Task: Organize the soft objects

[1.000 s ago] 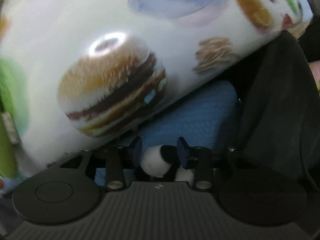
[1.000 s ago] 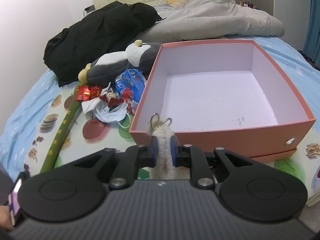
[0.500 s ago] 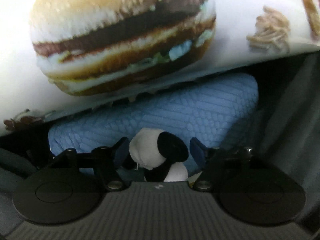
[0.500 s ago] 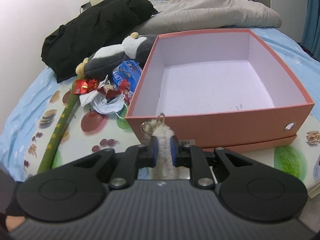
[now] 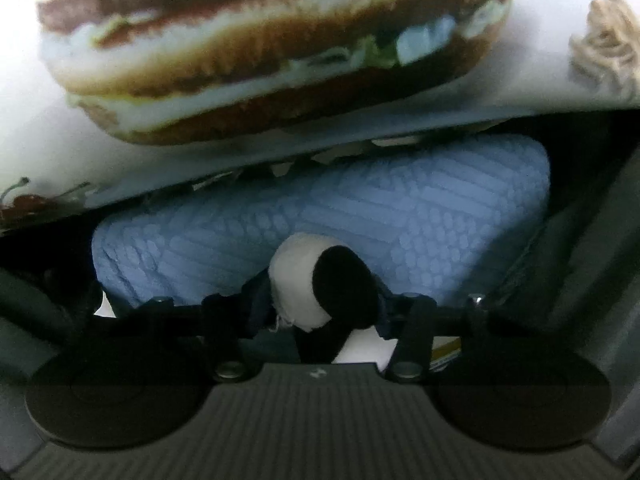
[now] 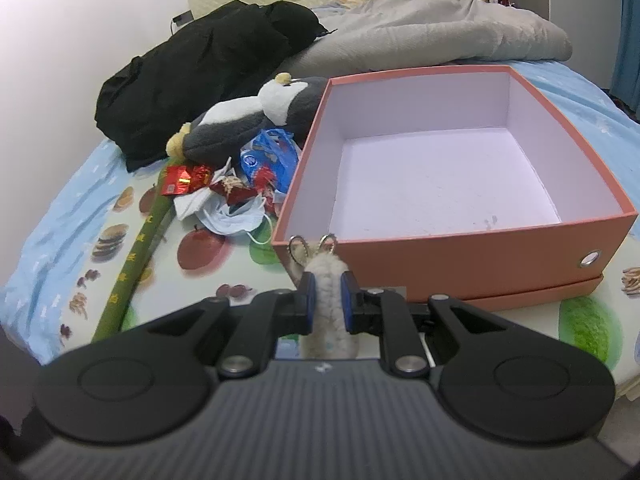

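Observation:
In the left wrist view my left gripper point(image 5: 318, 312) is closed around a small black-and-white plush toy point(image 5: 320, 284), low beside the bed under the hanging food-print sheet point(image 5: 240, 40). In the right wrist view my right gripper point(image 6: 328, 296) is shut on a small grey furry keychain toy point(image 6: 326, 280) with two metal rings, just in front of the near wall of an open, empty salmon box point(image 6: 460, 256) on the bed. A grey-and-white penguin plush point(image 6: 256, 120) lies left of the box.
A blue quilted mattress edge point(image 5: 360, 216) is right ahead of the left gripper. Wrappers, a blue bag and a face mask point(image 6: 236, 188) lie beside the box. A green stick point(image 6: 136, 256), a black jacket point(image 6: 208, 56) and a grey duvet point(image 6: 440, 28) lie on the bed.
My left gripper opened around the panda-like plush, then closed on it, and sank lower beside the bed. My right gripper pulled back slightly from the box with the furry toy.

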The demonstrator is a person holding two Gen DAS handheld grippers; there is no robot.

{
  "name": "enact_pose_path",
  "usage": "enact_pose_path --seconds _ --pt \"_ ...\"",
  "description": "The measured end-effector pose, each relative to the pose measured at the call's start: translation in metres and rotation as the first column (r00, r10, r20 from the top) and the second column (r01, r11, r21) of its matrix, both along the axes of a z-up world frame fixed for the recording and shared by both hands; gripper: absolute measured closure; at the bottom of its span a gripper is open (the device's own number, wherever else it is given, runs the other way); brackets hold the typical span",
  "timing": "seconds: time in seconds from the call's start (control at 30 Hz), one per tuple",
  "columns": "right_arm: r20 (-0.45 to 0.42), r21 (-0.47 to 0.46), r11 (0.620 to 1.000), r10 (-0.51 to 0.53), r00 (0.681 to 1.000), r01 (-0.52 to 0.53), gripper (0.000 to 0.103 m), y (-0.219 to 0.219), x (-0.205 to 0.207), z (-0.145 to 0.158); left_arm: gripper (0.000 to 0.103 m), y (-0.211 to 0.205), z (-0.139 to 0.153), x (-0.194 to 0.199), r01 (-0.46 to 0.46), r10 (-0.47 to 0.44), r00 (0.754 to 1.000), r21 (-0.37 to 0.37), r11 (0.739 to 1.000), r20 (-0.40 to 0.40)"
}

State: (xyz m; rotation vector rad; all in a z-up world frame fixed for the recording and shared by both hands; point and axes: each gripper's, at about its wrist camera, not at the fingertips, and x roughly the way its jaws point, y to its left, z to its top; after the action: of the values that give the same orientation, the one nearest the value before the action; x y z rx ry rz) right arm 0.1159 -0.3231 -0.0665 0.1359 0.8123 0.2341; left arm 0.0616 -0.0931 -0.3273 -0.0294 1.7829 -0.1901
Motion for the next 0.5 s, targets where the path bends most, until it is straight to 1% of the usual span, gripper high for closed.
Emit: enact_pose_path --seconds 0.1,0.3,0.4,0.5 --pt "0.002 0.001 1.000 0.005 1.000 -0.005 0.086 0.002 -0.002 0.001 0.049 0.002 0.015 0.001 0.009 -0.009 1.000 -0.023 1.000 0.024" --pt "0.008 0.002 1.000 0.010 1.000 -0.010 0.086 0.002 -0.004 0.005 0.049 -0.007 0.056 -0.001 0.088 -0.078 0.991 -0.087 0.992 0.108" --pt "0.010 0.001 1.000 0.011 1.000 -0.011 0.086 0.003 -0.005 0.005 0.049 -0.016 0.077 -0.003 0.136 -0.118 0.979 -0.099 0.986 0.167" --pt "0.013 0.000 1.000 0.014 1.000 -0.014 0.086 0.004 -0.006 0.007 0.049 -0.024 0.098 -0.007 0.196 -0.171 0.953 -0.079 0.977 0.250"
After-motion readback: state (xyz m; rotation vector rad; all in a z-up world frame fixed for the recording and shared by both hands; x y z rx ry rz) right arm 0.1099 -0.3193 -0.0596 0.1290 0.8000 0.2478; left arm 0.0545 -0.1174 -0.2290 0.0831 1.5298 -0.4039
